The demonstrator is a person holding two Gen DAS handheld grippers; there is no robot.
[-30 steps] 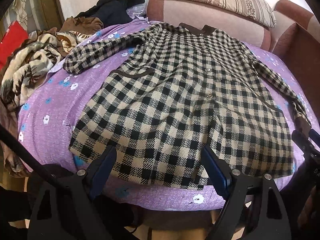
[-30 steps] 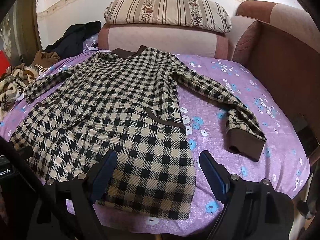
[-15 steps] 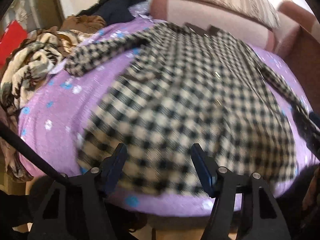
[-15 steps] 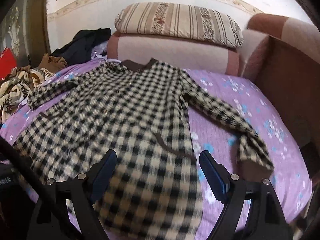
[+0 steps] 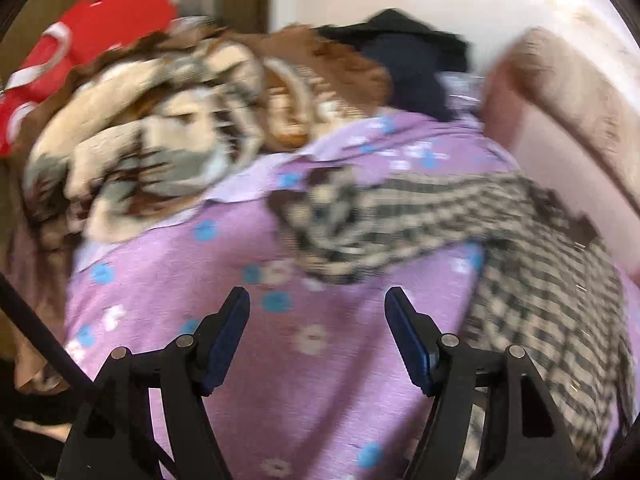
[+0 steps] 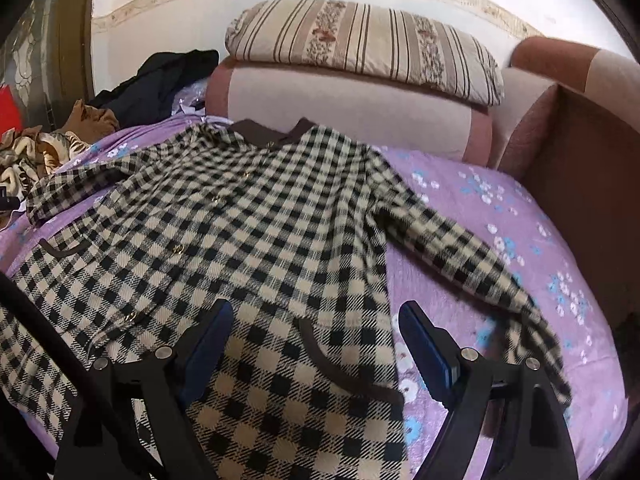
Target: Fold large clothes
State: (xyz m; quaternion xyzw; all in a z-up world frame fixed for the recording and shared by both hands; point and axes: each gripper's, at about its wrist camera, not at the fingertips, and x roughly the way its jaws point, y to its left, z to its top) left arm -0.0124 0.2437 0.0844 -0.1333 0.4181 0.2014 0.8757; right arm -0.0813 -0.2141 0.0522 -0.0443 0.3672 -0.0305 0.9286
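Both held spread and empty, the left hand-held gripper [image 5: 316, 336] faces the left sleeve [image 5: 400, 216] of the black-and-beige checked woollen coat [image 6: 248, 232] lying flat on the purple flowered bedspread [image 6: 500, 216], while the right hand-held gripper [image 6: 316, 344] hovers over its hem, so folding seems unstarted and the sleeve likely needs pinching next.

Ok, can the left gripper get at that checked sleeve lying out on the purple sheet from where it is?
Probably yes. The left gripper is open and empty, over bare purple sheet, with the checked sleeve lying flat just ahead of its fingers. Nothing lies between them; the blanket pile sits off to the side.
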